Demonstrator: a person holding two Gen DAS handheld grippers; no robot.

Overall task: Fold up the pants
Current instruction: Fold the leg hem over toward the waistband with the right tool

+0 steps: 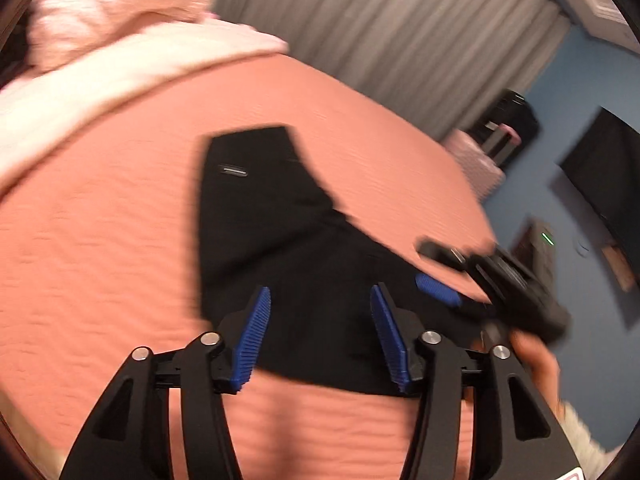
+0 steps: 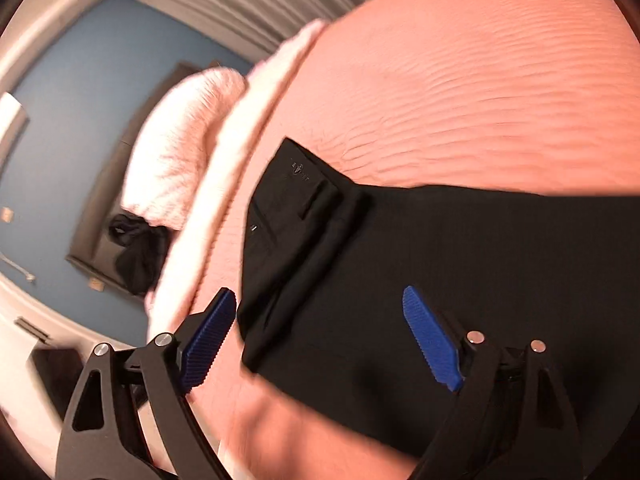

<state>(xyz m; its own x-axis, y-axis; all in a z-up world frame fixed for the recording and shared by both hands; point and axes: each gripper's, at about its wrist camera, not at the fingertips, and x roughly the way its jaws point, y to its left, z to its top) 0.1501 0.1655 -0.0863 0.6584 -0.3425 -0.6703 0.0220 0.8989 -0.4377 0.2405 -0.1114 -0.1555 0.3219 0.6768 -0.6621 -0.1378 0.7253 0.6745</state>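
Black pants lie flat on a salmon-pink bed cover, waistband end far, with a small metal pocket detail. My left gripper is open and empty, hovering over the near part of the pants. My right gripper shows blurred at the right edge of the pants in the left wrist view. In the right wrist view the pants fill the middle and right, with a small logo near the far corner. My right gripper is open and empty just above them.
A pale pink fluffy blanket and pillow lie at the head of the bed. A dark garment lies beside the pillow. Grey curtains, a blue wall and a dark screen stand beyond the bed.
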